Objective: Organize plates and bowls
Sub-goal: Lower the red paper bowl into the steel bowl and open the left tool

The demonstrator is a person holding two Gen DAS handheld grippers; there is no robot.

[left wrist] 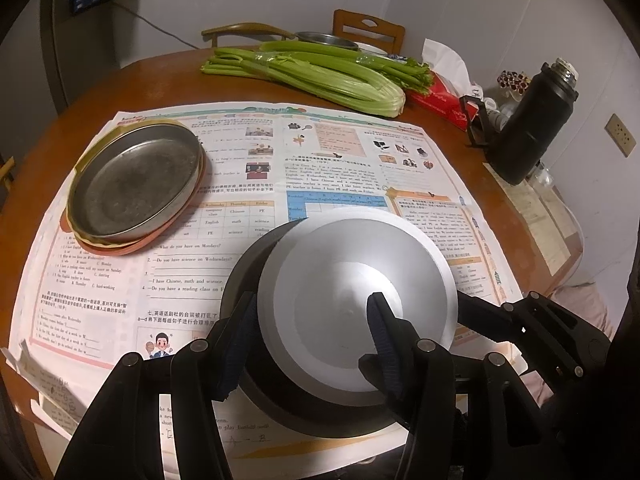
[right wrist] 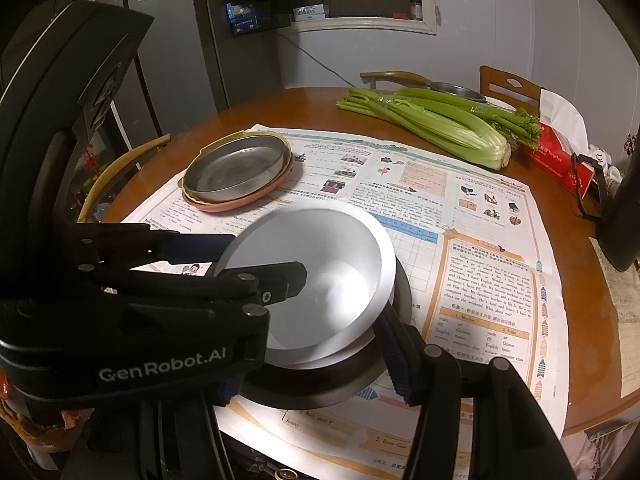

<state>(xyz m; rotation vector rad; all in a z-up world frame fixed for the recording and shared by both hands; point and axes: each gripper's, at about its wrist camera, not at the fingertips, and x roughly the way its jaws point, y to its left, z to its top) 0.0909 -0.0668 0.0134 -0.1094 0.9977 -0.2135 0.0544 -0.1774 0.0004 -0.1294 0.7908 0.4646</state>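
Round wooden table (left wrist: 132, 80), worksheet-covered. Left gripper (left wrist: 316, 344) pinching white bowl (left wrist: 356, 280) wall, nesting it into black bowl (right wrist: 384, 376) beneath; release due next. Right gripper (right wrist: 312, 364): grip unclear.

Counted on the round table (left wrist: 168, 80): one white bowl (left wrist: 356, 280) at lower centre, nested in one dark bowl (left wrist: 248, 264); one steel pan (left wrist: 136, 184) at centre left, stacked on two plates, one yellow (left wrist: 86, 156), one orange (left wrist: 176, 220); two celery bunches (left wrist: 320, 76) at top centre; one black flask (left wrist: 532, 128) at right.
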